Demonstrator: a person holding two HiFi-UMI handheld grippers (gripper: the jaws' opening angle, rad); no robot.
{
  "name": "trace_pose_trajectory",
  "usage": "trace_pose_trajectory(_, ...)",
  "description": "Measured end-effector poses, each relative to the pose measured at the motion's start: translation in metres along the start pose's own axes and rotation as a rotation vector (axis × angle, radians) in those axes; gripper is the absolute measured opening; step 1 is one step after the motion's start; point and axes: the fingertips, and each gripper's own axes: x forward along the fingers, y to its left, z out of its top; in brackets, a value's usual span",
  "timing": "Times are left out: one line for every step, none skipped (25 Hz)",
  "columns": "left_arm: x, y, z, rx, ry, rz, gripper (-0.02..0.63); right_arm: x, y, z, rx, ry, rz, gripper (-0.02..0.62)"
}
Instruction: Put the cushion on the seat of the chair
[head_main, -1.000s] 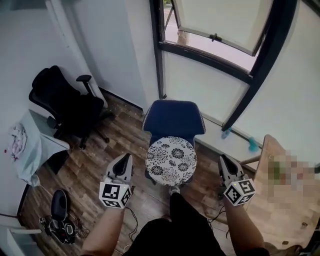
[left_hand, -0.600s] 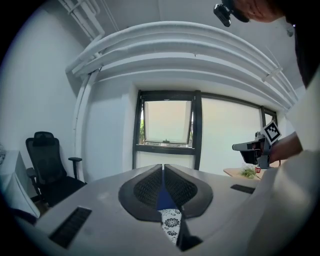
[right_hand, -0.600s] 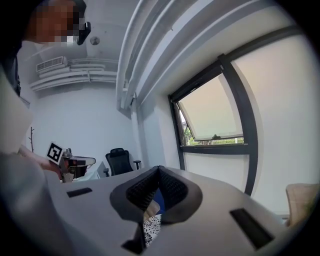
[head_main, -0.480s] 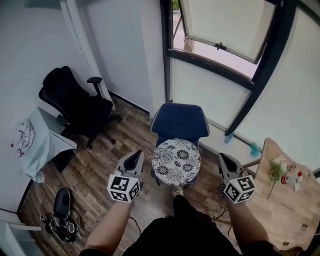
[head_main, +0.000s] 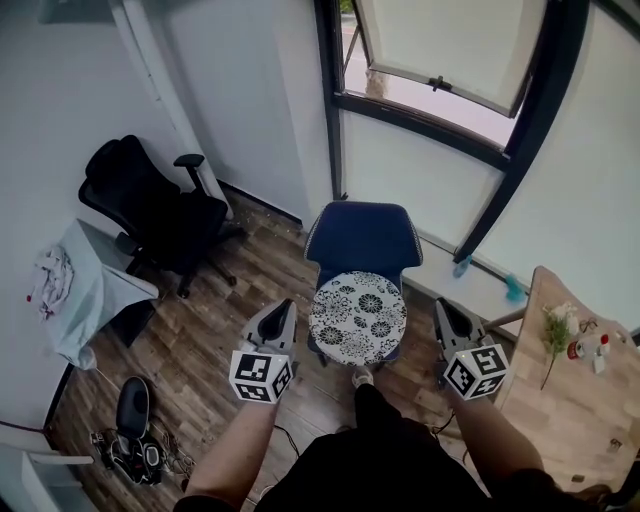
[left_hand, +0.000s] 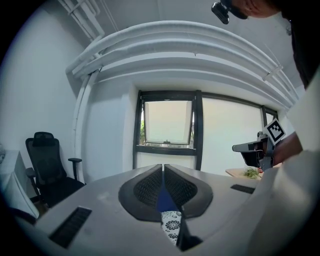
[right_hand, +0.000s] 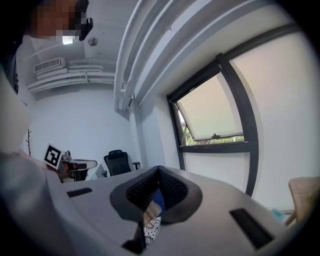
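The round black-and-white floral cushion lies flat on the seat of the blue chair below the window. My left gripper hovers just left of the cushion, shut and empty. My right gripper hovers to its right, also shut with nothing in it. Neither touches the cushion. In the left gripper view the jaws of the left gripper meet, with the cushion and a strip of the blue chair showing below them. The right gripper looks the same in its own view, above the cushion.
A black office chair stands at the left wall beside a small table with a cloth on it. A wooden table with flowers is at the right. Shoes and cables lie on the wood floor. The window is tilted open.
The cushion stays on the seat. Both grippers remain beside it, the right one slightly higher than before. The head view has shifted a little.
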Motion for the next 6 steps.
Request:
trace_pose_trajectory(0.0022,-0.0008,-0.0004,-0.001,-0.001,0.000,0.015,0.0006,-0.0024,-0.0011,-0.004,0.003,-0.002,0.025)
trace_pose_trajectory(0.0047,-0.0013,-0.0010,0.003,0.000,-0.001,0.015,0.0016,-0.0043,-0.0017,-0.008,0.005,-0.003,0.025)
trace_pose_trajectory(0.0071,-0.0022,-0.0023,0.009,0.005,-0.002,0.016,0.0024,-0.0057,-0.0018,-0.012,0.007,-0.005,0.025)
trace_pose_trajectory(0.0090,-0.0038,-0.0046,0.015,0.011,-0.004,0.016,0.0026,-0.0067,-0.0018,-0.016,0.010,-0.007,0.025)
trace_pose_trajectory(0.0106,-0.0061,-0.0073,0.022,0.017,-0.006,0.016,0.0024,-0.0076,-0.0019,-0.021,0.014,-0.009,0.025)
trace_pose_trajectory(0.0120,-0.0086,-0.0103,0.027,0.022,-0.009,0.015,0.0019,-0.0083,-0.0019,-0.026,0.018,-0.011,0.025)
